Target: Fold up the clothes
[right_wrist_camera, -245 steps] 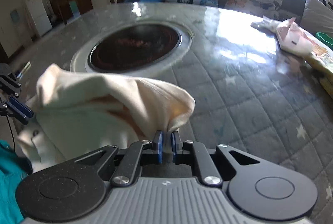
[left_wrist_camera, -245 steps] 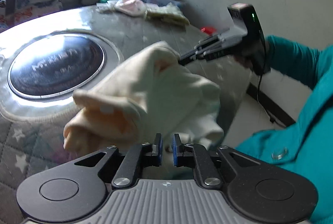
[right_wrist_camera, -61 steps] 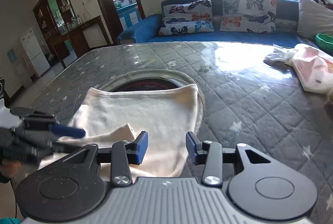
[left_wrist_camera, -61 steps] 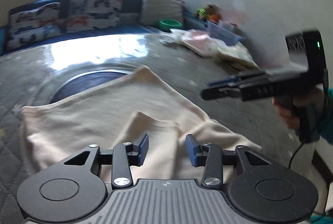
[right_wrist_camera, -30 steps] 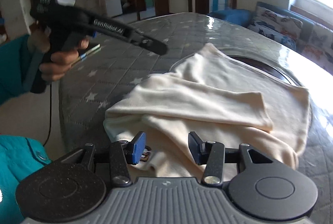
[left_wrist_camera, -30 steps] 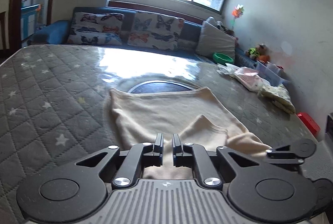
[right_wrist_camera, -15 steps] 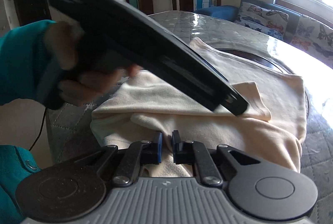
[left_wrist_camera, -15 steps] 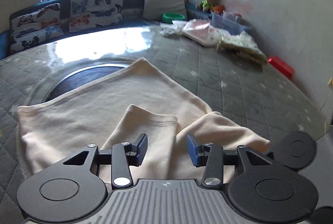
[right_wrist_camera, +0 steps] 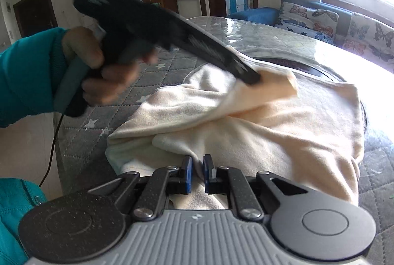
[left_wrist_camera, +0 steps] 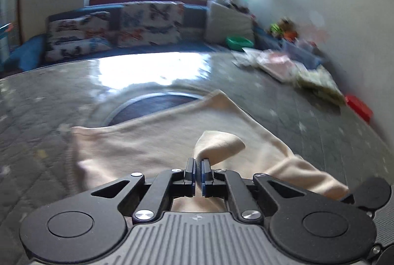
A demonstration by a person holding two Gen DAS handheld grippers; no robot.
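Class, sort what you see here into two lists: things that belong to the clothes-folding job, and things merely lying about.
Belongs to the job:
cream garment
left gripper, pinching its sleeve
right gripper, pinching its near edge

Lying about:
butterfly cushions
green bowl
bagged items
red box

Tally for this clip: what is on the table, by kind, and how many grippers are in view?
Cream garment: 1
Pile of other clothes, far edge: 1, pieces too blurred to count
Grippers: 2, left gripper and right gripper, jaws of each shut on the garment
Total: 4
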